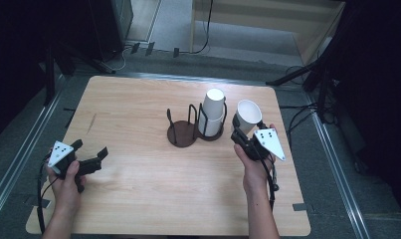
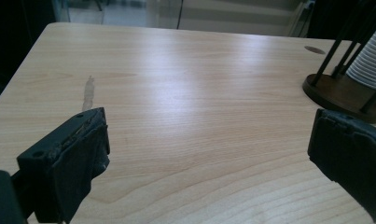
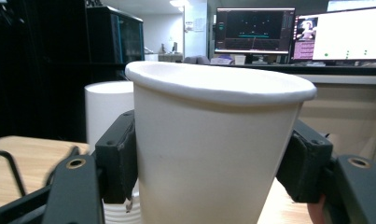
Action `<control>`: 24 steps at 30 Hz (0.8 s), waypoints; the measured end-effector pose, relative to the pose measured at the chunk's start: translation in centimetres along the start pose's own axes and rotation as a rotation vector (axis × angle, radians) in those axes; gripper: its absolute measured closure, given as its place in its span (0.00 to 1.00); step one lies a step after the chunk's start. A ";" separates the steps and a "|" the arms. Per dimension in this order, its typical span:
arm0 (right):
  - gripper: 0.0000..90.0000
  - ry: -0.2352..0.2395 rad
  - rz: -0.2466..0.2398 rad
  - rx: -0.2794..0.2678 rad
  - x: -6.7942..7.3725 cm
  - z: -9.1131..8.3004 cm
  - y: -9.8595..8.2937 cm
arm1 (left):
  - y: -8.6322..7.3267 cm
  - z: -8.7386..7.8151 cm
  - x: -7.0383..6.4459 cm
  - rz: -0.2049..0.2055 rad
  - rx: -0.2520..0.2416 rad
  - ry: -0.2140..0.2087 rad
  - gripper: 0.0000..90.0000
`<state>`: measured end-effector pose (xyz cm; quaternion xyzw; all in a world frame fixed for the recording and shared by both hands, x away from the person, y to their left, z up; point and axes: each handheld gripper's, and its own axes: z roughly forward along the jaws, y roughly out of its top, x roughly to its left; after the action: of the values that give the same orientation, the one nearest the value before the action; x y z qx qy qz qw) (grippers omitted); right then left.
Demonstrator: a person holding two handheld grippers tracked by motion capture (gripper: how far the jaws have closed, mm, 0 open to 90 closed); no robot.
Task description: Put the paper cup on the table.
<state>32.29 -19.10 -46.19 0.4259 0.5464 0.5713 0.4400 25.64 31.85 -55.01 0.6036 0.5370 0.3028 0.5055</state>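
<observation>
A white paper cup (image 1: 248, 115) (image 3: 213, 144) is held upright, mouth up, in my right gripper (image 1: 245, 133) (image 3: 209, 163), whose jaws are shut on its sides just right of the cup holder. The dark wooden cup holder (image 1: 194, 130) (image 2: 339, 88) with black wire posts stands at the table's middle. A stack of upside-down white cups (image 1: 213, 112) (image 3: 106, 112) (image 2: 373, 58) fills its right ring; the left ring is bare. My left gripper (image 1: 91, 157) (image 2: 209, 154) hovers open over the table's front left, nothing between its jaws.
The light wooden table (image 1: 138, 174) has a faint scuff mark (image 1: 92, 123) (image 2: 88, 91) near its left side. Cables (image 1: 203, 40) and dark stands (image 1: 307, 69) lie on the floor beyond the far edge. Monitors (image 3: 255, 30) glow in the background of the right gripper view.
</observation>
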 end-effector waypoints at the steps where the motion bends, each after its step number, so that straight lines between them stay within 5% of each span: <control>1: 0.36 -0.001 -0.005 0.004 -0.3 0.1 -0.2 | 0.0 0.0 0.0 0.001 -0.003 0.000 0.00; 16: 0.36 -0.034 0.026 0.033 -3.2 1.9 -2.6 | -0.2 -0.1 -0.5 0.038 -0.010 -0.012 0.00; 24: 0.35 -0.075 0.017 0.080 -4.7 2.6 -4.4 | -0.2 -0.3 -0.2 0.004 -0.031 -0.003 0.00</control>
<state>36.12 -22.91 -50.55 0.4689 0.5484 0.5364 0.4379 25.27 31.74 -55.11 0.5974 0.5303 0.3112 0.5148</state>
